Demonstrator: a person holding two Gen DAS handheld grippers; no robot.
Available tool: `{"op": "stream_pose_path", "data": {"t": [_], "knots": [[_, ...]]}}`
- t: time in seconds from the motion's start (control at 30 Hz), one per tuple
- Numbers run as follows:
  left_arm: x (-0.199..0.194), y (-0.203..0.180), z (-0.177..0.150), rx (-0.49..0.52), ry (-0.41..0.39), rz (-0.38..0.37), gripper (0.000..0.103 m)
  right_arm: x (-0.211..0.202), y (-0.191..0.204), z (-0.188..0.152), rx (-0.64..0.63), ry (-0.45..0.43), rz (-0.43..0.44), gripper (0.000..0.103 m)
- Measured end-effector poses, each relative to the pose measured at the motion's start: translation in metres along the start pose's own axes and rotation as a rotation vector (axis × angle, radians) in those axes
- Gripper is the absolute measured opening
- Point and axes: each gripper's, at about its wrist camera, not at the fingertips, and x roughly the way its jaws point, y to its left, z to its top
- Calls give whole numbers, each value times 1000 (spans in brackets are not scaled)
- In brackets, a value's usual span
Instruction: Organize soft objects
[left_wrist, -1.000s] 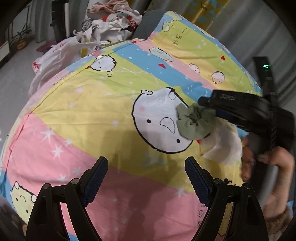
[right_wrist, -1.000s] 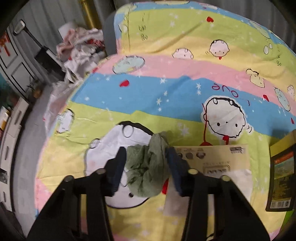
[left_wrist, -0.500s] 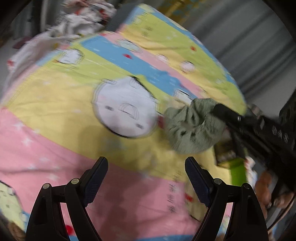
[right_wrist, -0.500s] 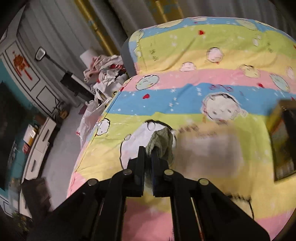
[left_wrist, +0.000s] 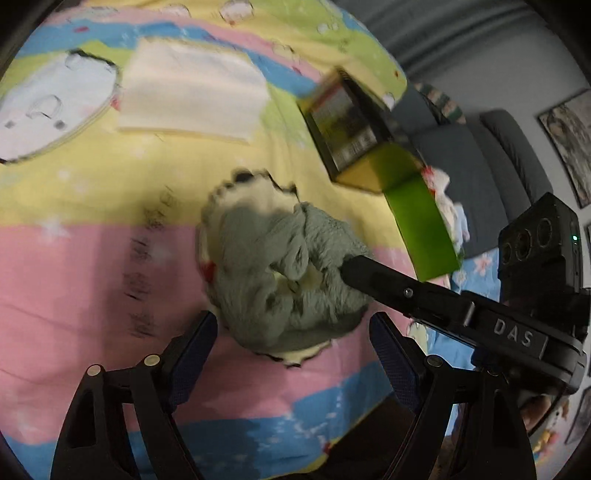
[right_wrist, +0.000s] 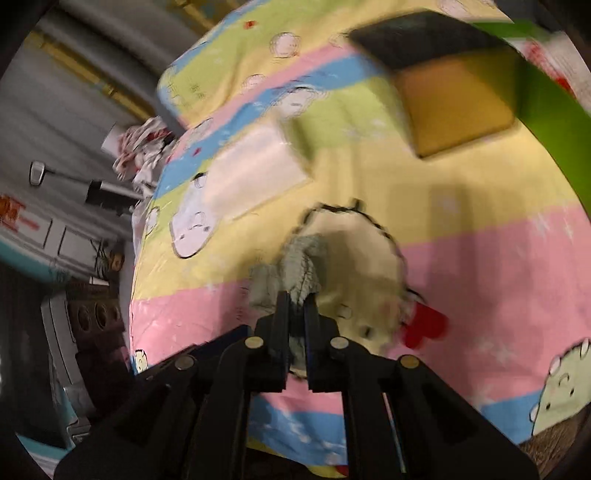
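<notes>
The green cloth (left_wrist: 288, 273) is now pinched in my right fingers (right_wrist: 295, 314), which closed on it a moment ago and carried it from the white cartoon face to the pink stripe of the bed (left_wrist: 74, 295). My left fingers (left_wrist: 291, 354) wait wide open just beside it, empty.

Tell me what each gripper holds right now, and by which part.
The right gripper pinches the crumpled grey-green cloth by one bunched edge. The left gripper is open, holding nothing.

grey-green cloth (left_wrist: 280, 273), pink, yellow and blue striped cartoon bedsheet (left_wrist: 92, 266), cream paper (left_wrist: 192, 92), green-flapped box (left_wrist: 369, 136)
</notes>
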Motion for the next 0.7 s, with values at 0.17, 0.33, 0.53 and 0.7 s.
{"op": "stream_pose_path", "data": {"t": [0.17, 0.33, 0.53, 0.7], "knots": [[7, -19, -6, 85, -45, 97, 55, -3, -12, -3, 26, -1, 42, 9], [11, -29, -5, 132, -81, 154, 26, 4, -18, -4, 42, 15, 101, 9], [7, -53, -3, 186, -132, 187, 16, -9, -21, -2, 39, -24, 157, 9], [-1, -82, 2, 246, -178, 195, 16, -34, -27, 2, 38, -91, 202, 9]]}}
